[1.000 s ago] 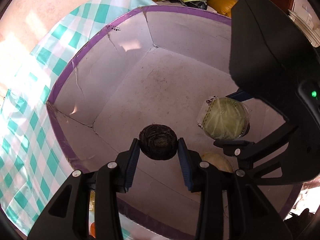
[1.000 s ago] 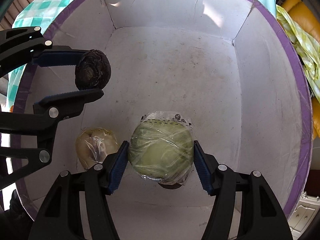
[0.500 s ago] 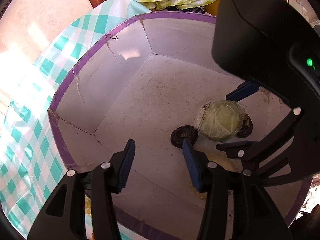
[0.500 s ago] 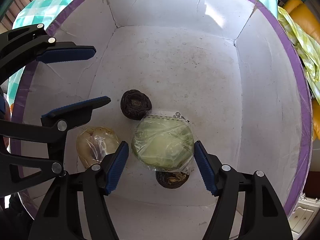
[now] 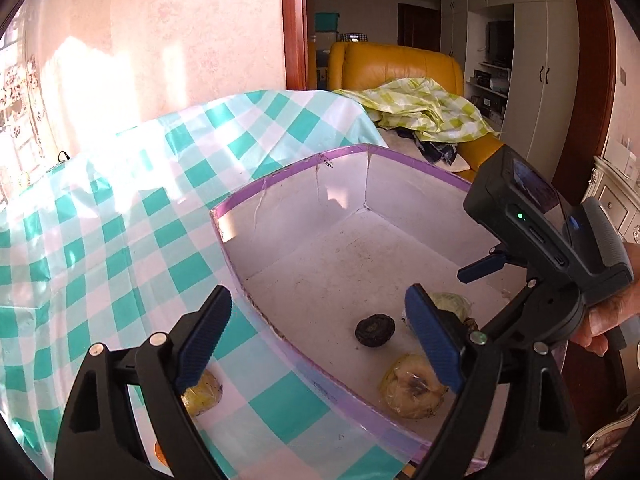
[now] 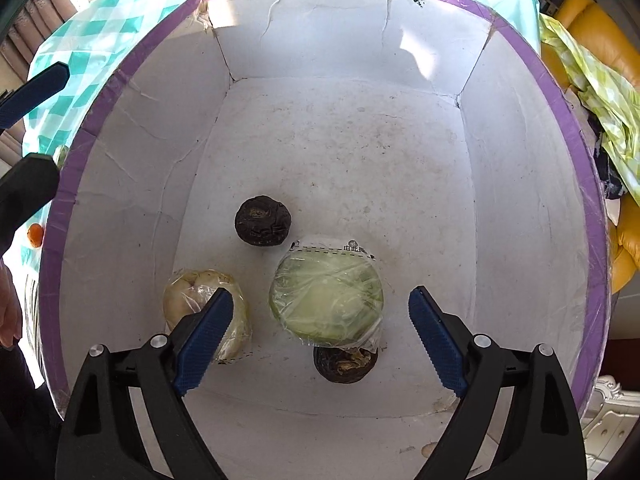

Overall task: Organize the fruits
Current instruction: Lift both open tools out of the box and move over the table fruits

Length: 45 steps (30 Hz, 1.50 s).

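The left gripper [image 5: 318, 334] hangs above the near edge of the box [image 5: 256, 204], its blue fingers [image 5: 204, 336] spread wide with nothing between them; one finger sits over the checked tablecloth [image 5: 120, 208] and the other over the inside of the box. The right gripper [image 6: 320, 336] is likewise released, its fingers [image 6: 202, 334] parted on either side of the wrapped green cabbage [image 6: 326, 304] without touching it. The cabbage lies on the white floor of the box, sealed in clear film with a printed label strip along its far edge. A dark round fruit [image 6: 262, 220] rests just beyond it and to its left, apart from the wrapping. A second dark fruit [image 6: 344, 364] is tucked under the cabbage's near edge and touches the film. A pale yellowish fruit in plastic wrap [image 6: 200, 296] lies to the left of the cabbage, partly hidden behind the right gripper's left finger. The box has white cracked walls and a purple rim. Outside it, on the tablecloth, a yellow fruit [image 5: 202, 398] shows under the left gripper's finger, and a small orange one [image 6: 35, 235] lies near the box's left wall. Behind the table stands a yellow leather sofa [image 5: 396, 68] with a crumpled green-checked cloth [image 5: 420, 108] on it. In the left wrist view the right gripper's black body [image 5: 540, 232] hangs over the box, held by a hand [image 5: 608, 320].
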Each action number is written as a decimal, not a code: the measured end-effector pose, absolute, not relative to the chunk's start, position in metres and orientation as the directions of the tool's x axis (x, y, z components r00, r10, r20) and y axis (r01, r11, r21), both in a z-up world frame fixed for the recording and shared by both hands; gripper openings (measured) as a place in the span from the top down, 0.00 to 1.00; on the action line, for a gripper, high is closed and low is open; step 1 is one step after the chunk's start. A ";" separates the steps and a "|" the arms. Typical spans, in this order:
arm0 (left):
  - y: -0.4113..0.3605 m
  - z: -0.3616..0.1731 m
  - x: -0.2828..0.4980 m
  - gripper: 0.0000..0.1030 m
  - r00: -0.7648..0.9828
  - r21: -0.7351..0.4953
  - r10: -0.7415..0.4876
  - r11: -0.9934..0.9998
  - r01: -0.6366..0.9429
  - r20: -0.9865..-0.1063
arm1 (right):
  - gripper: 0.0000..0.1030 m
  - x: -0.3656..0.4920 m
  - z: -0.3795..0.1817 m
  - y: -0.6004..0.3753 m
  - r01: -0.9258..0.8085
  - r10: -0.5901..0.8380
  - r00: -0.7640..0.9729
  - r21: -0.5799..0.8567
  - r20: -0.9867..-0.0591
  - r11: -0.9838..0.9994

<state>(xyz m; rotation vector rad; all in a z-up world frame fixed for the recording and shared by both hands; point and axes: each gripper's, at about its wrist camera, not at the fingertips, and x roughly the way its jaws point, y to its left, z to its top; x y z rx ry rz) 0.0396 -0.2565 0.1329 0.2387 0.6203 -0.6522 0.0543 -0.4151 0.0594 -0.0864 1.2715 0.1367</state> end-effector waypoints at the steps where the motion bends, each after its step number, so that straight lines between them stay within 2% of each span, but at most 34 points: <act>1: -0.248 0.133 0.033 0.14 0.639 0.005 -0.508 0.780 0.625 -0.578 | 0.16 0.050 0.063 -0.415 -0.148 0.045 0.305 -0.001 -0.951 0.989; 4: -0.228 0.133 0.014 0.12 0.671 -0.001 -0.522 0.790 0.613 -0.527 | 0.16 0.041 0.073 -0.417 -0.135 0.030 0.371 -0.022 -0.928 0.991; 8: -0.197 0.126 0.000 0.09 0.700 -0.028 -0.501 0.822 0.568 -0.508 | 0.16 0.027 0.089 -0.413 -0.112 -0.026 0.490 -0.092 -0.871 0.989; 12: -0.164 0.114 -0.002 0.09 0.731 -0.070 -0.459 0.866 0.495 -0.505 | 0.16 0.012 0.094 -0.403 -0.063 -0.132 0.628 -0.219 -0.767 0.974; 14: -0.148 0.107 -0.003 0.09 0.749 -0.088 -0.438 0.884 0.459 -0.498 | 0.16 0.010 0.097 -0.401 -0.032 -0.153 0.678 -0.236 -0.719 0.971; 20: -0.101 0.091 -0.002 0.09 0.784 -0.127 -0.377 0.923 0.364 -0.493 | 0.16 -0.007 0.107 -0.407 0.031 -0.135 0.786 -0.180 -0.603 0.983; 30: -0.035 0.074 0.002 0.09 0.810 -0.221 -0.299 0.952 0.214 -0.504 | 0.16 -0.033 0.118 -0.390 0.055 -0.106 0.866 -0.118 -0.489 0.992; 39: 0.014 0.062 0.005 0.10 0.835 -0.318 -0.221 0.946 0.058 -0.504 | 0.16 -0.063 0.145 -0.351 0.011 -0.053 0.921 -0.109 -0.386 0.994; 43: 0.037 0.055 0.006 0.15 0.837 -0.405 -0.222 0.914 0.000 -0.500 | 0.16 -0.074 0.152 -0.331 -0.036 -0.002 0.931 -0.098 -0.364 0.994; 45: 0.046 0.053 0.005 0.16 0.845 -0.405 -0.190 0.914 -0.035 -0.501 | 0.16 -0.078 0.154 -0.321 -0.068 0.031 0.932 -0.091 -0.360 0.993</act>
